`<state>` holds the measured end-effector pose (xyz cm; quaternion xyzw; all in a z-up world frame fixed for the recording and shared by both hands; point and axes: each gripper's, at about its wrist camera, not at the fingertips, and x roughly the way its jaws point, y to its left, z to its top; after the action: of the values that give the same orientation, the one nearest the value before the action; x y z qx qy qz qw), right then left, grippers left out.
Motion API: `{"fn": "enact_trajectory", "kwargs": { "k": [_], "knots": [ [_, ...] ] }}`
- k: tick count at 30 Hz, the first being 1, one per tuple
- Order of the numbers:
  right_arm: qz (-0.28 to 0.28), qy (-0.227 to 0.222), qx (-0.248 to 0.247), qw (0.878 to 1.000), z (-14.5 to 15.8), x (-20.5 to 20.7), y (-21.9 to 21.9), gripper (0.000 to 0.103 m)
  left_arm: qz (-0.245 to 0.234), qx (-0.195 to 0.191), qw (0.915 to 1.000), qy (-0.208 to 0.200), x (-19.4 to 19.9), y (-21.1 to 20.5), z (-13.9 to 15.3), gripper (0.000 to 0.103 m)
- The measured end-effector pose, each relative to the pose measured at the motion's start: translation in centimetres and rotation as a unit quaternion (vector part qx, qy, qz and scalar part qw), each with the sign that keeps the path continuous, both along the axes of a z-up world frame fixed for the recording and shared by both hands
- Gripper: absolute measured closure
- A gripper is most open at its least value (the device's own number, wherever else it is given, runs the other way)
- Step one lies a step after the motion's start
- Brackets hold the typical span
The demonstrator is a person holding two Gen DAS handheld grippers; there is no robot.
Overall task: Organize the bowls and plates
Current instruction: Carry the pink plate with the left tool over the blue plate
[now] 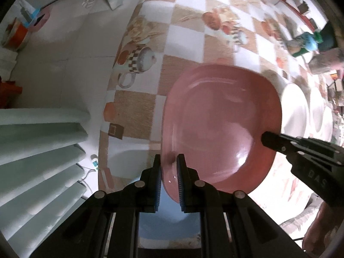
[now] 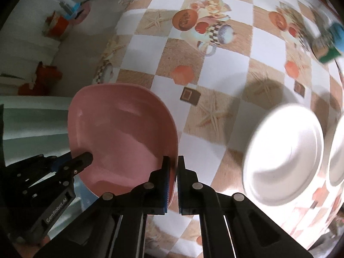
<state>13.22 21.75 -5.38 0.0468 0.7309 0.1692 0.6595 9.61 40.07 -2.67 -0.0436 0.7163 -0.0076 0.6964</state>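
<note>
Two grippers — left gripper [image 1: 168,161], right gripper [image 2: 173,163] — jaws clamped on pink plate [image 1: 219,126] rim.

Two wrist fisheyes, close above table [image 1: 187,32], facing down (sharing pink plate [image 2: 120,133])

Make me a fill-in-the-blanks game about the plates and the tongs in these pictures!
1. The plate gripped by both tongs is coloured ____.
2. The left tongs and the right tongs pinch that plate by its ____.
3. The two plates lying on the tablecloth are coloured ____.
4. The tablecloth has a ____ pattern of squares.

Missing words: pink; rim; white; checkered
</note>
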Motion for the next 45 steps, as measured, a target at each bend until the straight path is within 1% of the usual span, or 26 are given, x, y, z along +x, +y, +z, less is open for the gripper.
{"fn": "enact_trajectory", "kwargs": {
  "k": [3, 7, 12, 13, 15, 20, 25, 29, 32, 39, 45],
  "knots": [
    [-0.038, 0.009, 0.026, 0.999, 0.8, -1.7, -2.7, 0.097, -0.006, -0.014, 0.9999, -0.004, -0.8, -0.7, 1.3, 0.089],
    [-0.075, 0.019, 0.055, 0.995, 1.5, -3.6, -5.5, 0.097, -0.021, -0.021, 0.9995, -0.011, -1.0, -1.5, 1.8, 0.089],
    [-0.087, 0.013, 0.065, 0.994, 3.0, -5.4, -7.7, 0.097, -0.040, -0.017, 0.9991, -0.006, -2.7, -3.3, 1.5, 0.089],
    [-0.089, 0.012, 0.066, 0.994, 3.6, -5.6, -8.1, 0.097, -0.042, -0.017, 0.9989, -0.006, -3.1, -3.5, 1.4, 0.091],
    [-0.094, 0.010, 0.068, 0.993, 4.6, -6.6, -8.5, 0.097, -0.051, -0.021, 0.9985, -0.007, -4.1, -4.1, 1.6, 0.092],
    [-0.074, -0.012, 0.047, 0.996, 6.5, -7.7, -7.7, 0.097, -0.037, -0.040, 0.9985, -0.001, -5.9, -4.4, 1.8, 0.092],
    [-0.036, -0.042, 0.025, 0.998, 7.5, -9.3, -6.6, 0.096, -0.031, -0.036, 0.9988, -0.009, -7.5, -4.4, 2.6, 0.092],
    [-0.016, -0.049, 0.025, 0.998, 7.8, -10.9, -6.2, 0.096, -0.037, -0.022, 0.9990, -0.012, -9.2, -5.0, 3.0, 0.092],
    [-0.003, -0.057, 0.021, 0.998, 8.3, -12.1, -6.4, 0.096, -0.038, -0.018, 0.9990, -0.013, -10.3, -5.8, 3.3, 0.091],
    [0.000, -0.071, 0.037, 0.997, 9.2, -13.8, -8.0, 0.096, -0.021, -0.003, 0.9997, -0.013, -13.1, -7.0, 3.7, 0.092],
    [0.028, -0.073, 0.060, 0.995, 9.5, -16.0, -7.2, 0.096, -0.001, 0.034, 0.9994, -0.009, -16.0, -6.2, 4.2, 0.092]
  ]
}}
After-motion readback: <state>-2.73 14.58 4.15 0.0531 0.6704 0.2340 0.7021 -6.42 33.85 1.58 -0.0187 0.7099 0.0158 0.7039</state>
